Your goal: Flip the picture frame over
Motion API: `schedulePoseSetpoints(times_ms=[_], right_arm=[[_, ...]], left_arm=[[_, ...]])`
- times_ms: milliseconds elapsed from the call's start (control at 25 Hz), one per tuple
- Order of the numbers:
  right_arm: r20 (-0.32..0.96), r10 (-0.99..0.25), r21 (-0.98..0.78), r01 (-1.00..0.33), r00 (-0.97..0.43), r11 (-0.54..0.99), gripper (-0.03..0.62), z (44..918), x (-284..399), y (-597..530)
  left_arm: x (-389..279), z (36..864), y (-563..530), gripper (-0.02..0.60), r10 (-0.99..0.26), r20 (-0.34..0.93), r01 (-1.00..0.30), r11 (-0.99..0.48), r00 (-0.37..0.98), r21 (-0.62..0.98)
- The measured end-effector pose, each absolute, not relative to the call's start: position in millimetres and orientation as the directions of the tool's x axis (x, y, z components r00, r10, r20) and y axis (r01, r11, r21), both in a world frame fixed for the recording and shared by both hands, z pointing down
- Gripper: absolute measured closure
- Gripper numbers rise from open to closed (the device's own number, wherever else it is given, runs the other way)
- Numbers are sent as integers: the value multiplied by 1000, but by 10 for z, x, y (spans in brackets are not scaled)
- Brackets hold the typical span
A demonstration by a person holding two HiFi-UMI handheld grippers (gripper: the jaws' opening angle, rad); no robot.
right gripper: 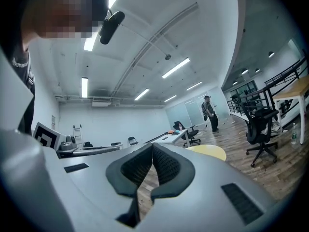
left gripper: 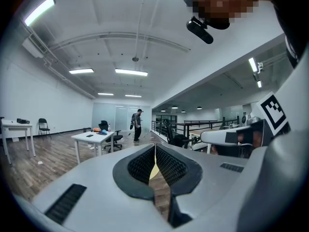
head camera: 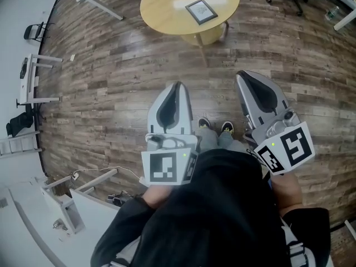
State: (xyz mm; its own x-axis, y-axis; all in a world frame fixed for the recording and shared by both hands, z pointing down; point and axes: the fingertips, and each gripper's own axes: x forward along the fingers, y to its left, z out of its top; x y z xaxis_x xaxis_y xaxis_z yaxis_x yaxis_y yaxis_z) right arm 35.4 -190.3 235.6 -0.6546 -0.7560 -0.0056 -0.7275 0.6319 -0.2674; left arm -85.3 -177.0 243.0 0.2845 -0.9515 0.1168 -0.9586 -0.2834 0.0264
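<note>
Table: a round yellow wooden table [head camera: 162, 7] stood at the top, well apart from both grippers.
Frame: a small dark-edged rectangular picture frame [head camera: 201, 10] lay flat on the table.
Left gripper: the grey two-jaw left gripper [head camera: 177, 85] was held over the floor, jaws drawn together and holding nothing.
Right gripper: the grey right gripper [head camera: 241, 74] was held alongside, likewise closed and empty.
Floor: brown wood-plank floor [head camera: 111, 65].
Shoes: the person's dark shoes [head camera: 204, 123] showed between the grippers.

No readable words, numbers or brands in any view. Left tool [head camera: 177, 85] marker cube [head camera: 166, 170]: black-and-white square pattern only, no letters. Right tool [head camera: 241, 74] cube [head camera: 290, 147]: same. Picture frame [head camera: 201, 10] on round tabletop [head camera: 164, 4]: contents too small to read.
</note>
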Motion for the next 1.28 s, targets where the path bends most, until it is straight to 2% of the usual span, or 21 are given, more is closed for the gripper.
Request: schedulePoseSetpoints(times_ms=[480, 1000, 1280], right_arm=[[44, -793, -278, -770, -607, 574, 576, 2584, 136, -2673], [111, -809, -209, -809, -577, 549, 576, 2585, -650, -3771], [129, -824, -201, -829, -551, 522, 576, 2600, -625, -4068]], left_arm=[[-1137, 2629, -2604, 554, -936, 140, -947, -319, 323, 46], [-2016, 2702, -3801, 554, -933, 111, -938, -332, 342, 103], [-2009, 2776, -4140, 554, -923, 133, -930, -347, 361, 119]])
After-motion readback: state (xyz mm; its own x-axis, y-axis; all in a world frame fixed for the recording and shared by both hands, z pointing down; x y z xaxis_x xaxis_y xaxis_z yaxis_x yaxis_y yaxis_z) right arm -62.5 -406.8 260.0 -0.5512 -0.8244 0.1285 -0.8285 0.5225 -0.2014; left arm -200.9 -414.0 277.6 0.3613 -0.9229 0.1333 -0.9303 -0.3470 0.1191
